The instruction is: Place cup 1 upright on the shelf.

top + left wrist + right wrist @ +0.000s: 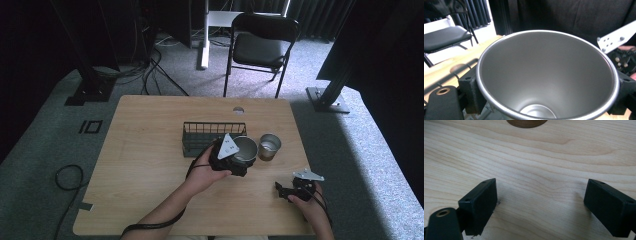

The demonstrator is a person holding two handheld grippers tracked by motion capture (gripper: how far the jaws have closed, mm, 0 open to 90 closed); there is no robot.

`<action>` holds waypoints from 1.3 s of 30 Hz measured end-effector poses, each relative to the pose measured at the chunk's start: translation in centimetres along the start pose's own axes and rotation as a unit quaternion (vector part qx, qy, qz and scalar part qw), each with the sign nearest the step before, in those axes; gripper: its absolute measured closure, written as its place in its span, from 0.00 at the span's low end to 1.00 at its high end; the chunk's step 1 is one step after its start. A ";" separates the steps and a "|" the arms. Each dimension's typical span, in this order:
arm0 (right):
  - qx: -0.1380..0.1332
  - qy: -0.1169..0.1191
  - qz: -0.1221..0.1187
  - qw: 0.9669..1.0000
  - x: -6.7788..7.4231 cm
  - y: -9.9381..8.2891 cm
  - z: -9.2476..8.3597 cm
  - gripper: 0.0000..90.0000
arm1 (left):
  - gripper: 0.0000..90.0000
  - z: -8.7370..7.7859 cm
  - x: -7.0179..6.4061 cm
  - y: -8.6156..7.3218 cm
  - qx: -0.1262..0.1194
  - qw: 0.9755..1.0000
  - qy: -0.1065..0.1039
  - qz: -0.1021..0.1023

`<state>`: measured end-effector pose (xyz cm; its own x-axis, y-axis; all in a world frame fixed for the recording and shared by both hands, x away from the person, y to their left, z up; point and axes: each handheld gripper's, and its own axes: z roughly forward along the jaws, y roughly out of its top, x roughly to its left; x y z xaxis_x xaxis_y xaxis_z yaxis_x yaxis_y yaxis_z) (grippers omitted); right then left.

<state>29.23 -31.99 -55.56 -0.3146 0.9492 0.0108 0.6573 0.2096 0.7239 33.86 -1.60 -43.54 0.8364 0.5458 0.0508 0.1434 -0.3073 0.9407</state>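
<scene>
Behind the wooden table (150,150) stands a black chair (262,47). Left gripper (240,159) clamps a steel cup (549,75) beside the wire rack (212,132); another cup (270,146) stands nearby. Right gripper (541,207) rests with jaws spread over bare wood.

A plain steel cup (245,148) sits just right of table centre, clamped at both sides of its rim between the jaws of the left gripper (235,159); in the left gripper view its empty, matte interior (546,75) faces the camera. A second, smaller steel cup (269,146) stands upright just beside it at 3 o'clock.
</scene>
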 end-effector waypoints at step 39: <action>0.000 0.000 0.000 1.000 0.0 0.0 0.0 0.12 | 0.15 -5.3 9.4 2.1 -0.062 0.978 0.187 -0.064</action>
<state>29.23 -31.98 -55.56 -0.3146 0.9492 0.0107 0.6570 0.2096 0.7242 39.27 7.03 -39.36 0.5610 0.8274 0.0269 0.1495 -0.1332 0.9798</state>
